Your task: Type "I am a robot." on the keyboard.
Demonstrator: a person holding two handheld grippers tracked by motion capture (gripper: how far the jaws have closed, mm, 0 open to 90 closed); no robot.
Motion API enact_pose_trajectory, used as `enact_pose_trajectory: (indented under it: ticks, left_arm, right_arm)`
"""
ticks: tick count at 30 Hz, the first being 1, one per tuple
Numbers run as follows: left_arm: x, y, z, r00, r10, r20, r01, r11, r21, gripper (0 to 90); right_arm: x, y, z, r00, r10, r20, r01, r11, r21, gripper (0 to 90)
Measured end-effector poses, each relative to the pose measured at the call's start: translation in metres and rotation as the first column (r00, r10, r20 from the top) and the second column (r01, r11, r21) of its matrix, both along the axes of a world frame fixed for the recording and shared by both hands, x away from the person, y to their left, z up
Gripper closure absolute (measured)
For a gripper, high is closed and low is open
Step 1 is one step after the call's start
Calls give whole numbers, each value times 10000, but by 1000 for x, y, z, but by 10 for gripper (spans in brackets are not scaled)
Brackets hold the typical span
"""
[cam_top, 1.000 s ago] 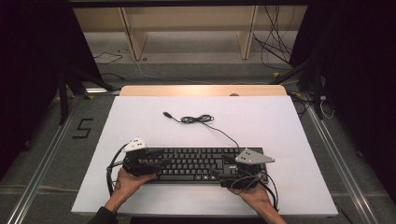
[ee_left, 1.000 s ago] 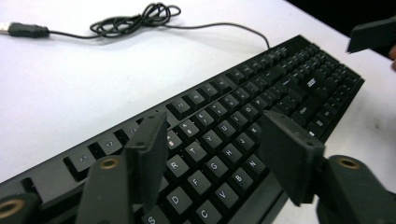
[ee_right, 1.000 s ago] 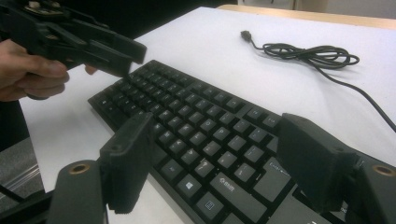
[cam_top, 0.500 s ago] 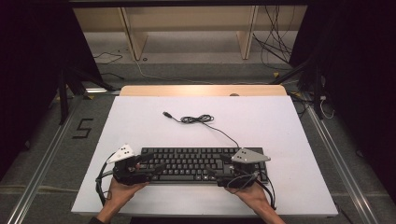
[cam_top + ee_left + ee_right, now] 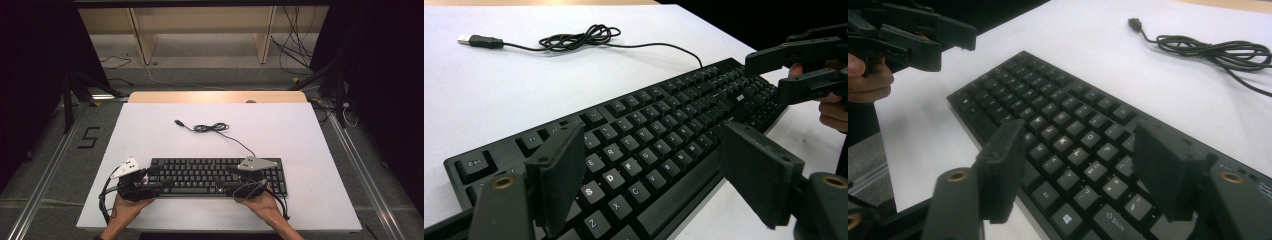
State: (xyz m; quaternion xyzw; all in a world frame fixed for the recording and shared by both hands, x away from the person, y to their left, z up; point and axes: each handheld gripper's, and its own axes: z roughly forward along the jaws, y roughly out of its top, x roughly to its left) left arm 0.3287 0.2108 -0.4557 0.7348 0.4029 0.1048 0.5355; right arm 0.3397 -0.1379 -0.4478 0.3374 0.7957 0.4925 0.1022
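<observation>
White table (image 5: 150, 125), keyboard (image 5: 210, 175) between claws.

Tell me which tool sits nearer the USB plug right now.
Left, though not by much. The left tool hovers open over the keyboard's left end, below the USB plug. The right tool is open above the keyboard's right half, farther to the plug's right.

1. Keyboard (image 5: 217, 176): black plastic, matt case, keycaps with a slight sheen, white printed legends.
2. Keyboard cable (image 5: 212, 128): black, smooth rubbery jacket; USB plug (image 5: 465, 39) has a shiny metal tip.
3. Table top (image 5: 280, 125): white, matt, smooth; far edge strip (image 5: 215, 97) looks like pale wood.
4. Left gripper (image 5: 664, 175): matt black plastic, faintly grainy pads, brass-coloured metal inserts.
5. Right gripper (image 5: 1083, 165): same finish; grey matt plate (image 5: 256, 163) on top.
</observation>
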Motion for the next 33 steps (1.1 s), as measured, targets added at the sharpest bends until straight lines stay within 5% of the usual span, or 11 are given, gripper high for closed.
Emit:
enact_pose_trajectory:
  ticks: [20, 33]
  left_arm:
    - [-2, 1, -1, 10000, 47, 18, -47, 10000, 88, 264]
    - [-2, 1, 0, 10000, 49, 33, -49, 9999, 89, 264]
  right_arm:
    - [17, 22, -13, 9983, 171, -562, -227, 9947, -1007, 876]
    - [19, 35, -25, 9941, 430, -1000, -591, 9848, -1634, 900]
